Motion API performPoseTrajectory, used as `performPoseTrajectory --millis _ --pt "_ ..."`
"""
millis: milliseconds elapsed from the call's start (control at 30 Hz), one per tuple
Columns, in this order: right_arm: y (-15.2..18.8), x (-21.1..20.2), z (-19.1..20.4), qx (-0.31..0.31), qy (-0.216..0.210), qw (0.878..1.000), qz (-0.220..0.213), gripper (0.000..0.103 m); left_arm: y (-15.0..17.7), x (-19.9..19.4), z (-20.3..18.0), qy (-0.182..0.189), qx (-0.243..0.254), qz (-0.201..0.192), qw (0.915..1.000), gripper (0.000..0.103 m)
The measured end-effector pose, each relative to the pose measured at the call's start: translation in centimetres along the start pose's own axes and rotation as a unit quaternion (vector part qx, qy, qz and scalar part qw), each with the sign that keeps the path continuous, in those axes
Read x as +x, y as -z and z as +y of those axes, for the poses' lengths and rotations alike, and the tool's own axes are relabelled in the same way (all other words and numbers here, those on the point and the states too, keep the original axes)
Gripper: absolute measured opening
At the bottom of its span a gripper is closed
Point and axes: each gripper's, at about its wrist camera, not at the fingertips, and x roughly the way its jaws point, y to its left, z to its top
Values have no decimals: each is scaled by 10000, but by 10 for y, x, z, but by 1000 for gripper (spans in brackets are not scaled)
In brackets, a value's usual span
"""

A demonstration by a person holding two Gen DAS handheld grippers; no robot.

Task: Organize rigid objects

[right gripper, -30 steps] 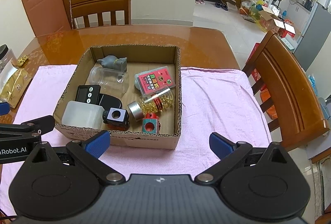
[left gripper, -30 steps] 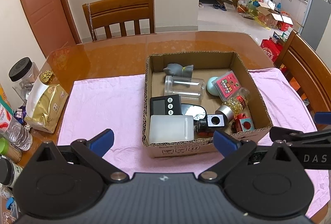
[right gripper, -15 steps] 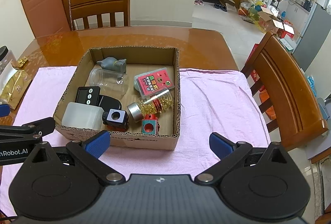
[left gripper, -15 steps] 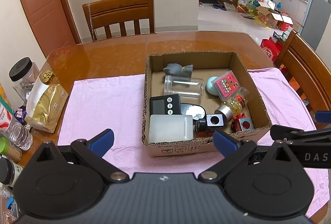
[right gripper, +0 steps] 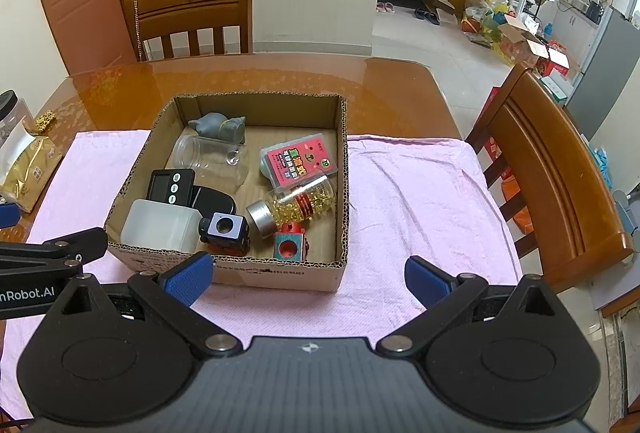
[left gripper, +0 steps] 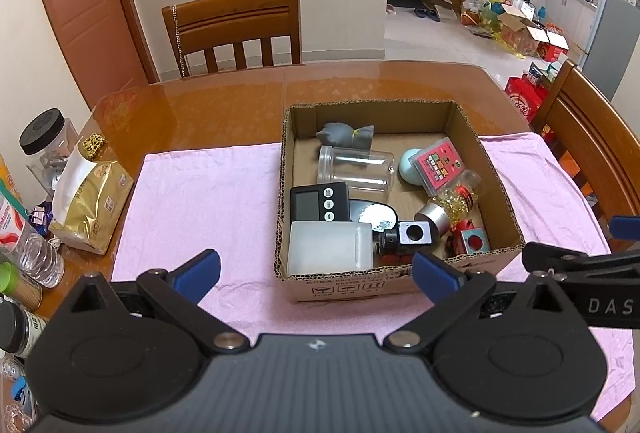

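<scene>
Both grippers hover level over the near edge of the counter (left gripper: pixel 224 93), the left gripper (left gripper: pixel 316 269) and the right gripper (right gripper: pixel 306 275) each spread wide and empty. Just ahead of them sits the cardboard box (left gripper: pixel 500 189) on a pink cloth (right gripper: pixel 420 193), holding the white container (left gripper: pixel 328 247), a pill bottle (right gripper: pixel 298 203) and a clear jar (left gripper: pixel 354 169) farther back.

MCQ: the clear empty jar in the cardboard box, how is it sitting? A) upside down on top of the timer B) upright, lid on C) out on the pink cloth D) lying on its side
D: the clear jar lies on its side on the floor of the cardboard box, just in front of the grey animal figure, with no lid on it.
</scene>
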Motion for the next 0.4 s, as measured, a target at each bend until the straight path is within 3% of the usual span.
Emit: performPoseTrajectory --millis 400 --pt "0 -2 -2 -2 -17 10000 -23 103 0 -1 0 -16 -17 -1 10000 102"
